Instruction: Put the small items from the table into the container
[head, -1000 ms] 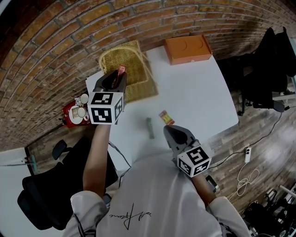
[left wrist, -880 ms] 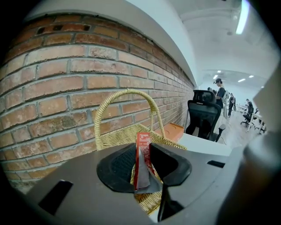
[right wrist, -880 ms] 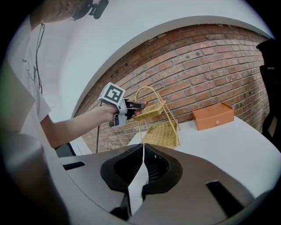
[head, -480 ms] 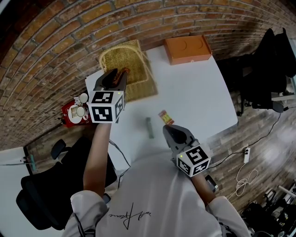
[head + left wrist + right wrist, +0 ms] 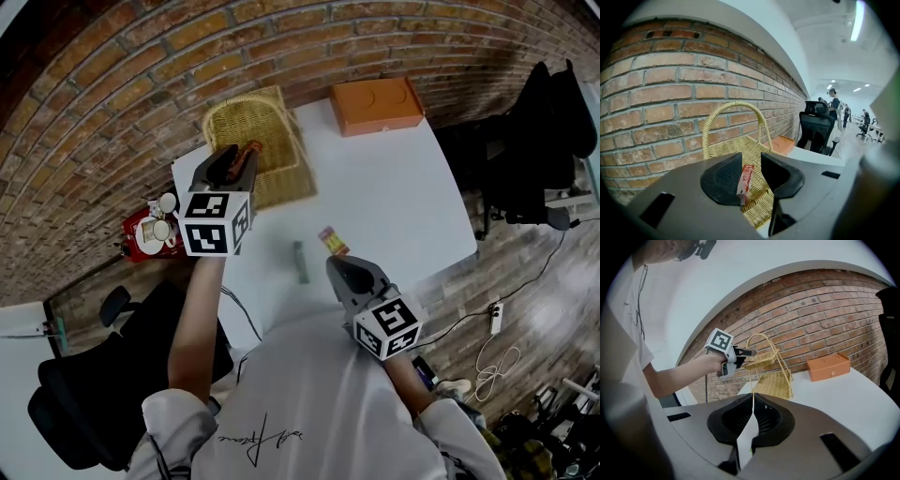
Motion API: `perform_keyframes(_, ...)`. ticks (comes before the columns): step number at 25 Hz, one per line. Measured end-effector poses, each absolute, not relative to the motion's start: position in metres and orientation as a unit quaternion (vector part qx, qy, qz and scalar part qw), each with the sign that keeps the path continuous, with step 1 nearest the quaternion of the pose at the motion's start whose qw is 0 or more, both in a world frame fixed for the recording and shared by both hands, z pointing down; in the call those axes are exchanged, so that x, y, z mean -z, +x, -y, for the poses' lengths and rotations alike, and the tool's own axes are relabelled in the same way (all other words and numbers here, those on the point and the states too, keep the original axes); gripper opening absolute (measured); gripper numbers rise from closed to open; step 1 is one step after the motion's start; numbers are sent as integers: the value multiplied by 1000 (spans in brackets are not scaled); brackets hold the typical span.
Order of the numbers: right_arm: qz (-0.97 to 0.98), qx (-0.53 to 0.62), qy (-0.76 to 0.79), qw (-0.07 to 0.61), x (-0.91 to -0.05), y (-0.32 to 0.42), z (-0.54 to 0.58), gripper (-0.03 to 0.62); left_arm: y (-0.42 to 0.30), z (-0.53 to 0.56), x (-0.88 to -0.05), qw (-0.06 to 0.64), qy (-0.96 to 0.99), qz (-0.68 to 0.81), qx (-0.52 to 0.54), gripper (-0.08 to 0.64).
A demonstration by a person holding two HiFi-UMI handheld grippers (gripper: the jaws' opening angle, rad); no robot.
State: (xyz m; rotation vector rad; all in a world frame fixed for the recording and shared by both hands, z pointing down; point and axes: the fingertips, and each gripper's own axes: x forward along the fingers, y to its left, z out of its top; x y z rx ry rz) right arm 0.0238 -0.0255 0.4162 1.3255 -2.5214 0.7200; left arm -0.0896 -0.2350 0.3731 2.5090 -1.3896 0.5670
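Observation:
My left gripper (image 5: 232, 161) hangs over the near edge of the wicker basket (image 5: 272, 159) with its jaws apart. A small red and white sachet (image 5: 747, 176) stands loose in the gap, leaning on the left pad; from the head view it lies tilted toward the basket (image 5: 736, 143). On the white table (image 5: 394, 197) lie a grey-green stick (image 5: 300, 262) and a yellow and red packet (image 5: 332, 240). My right gripper (image 5: 343, 266) hovers just by that packet, shut. Its jaws (image 5: 753, 397) meet at the tips and I see nothing held.
An orange box (image 5: 375, 101) sits at the table's far edge. A red tray with small cups (image 5: 148, 230) lies left of the table. Black office chairs (image 5: 534, 141) stand at the right, and a brick wall runs behind the basket.
The sachet between the left jaws has tipped from upright to leaning toward the basket. Neither gripper has shifted.

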Motion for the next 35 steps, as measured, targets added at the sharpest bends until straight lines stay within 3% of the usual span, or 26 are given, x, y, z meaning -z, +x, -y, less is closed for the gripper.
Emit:
perform_keyframes(18, 859, -225, 448, 100, -408, 16, 20, 23, -89, 202, -366, 108, 861, 467, -168, 107)
perform_keyframes(21, 861, -222, 446, 100, -407, 15, 19, 23, -91, 195, -364, 108, 859, 476, -153, 79)
perform_keyframes(35, 865, -212, 445, 94, -399, 13, 12, 23, -81, 144, -385, 158, 864, 458, -134, 58)
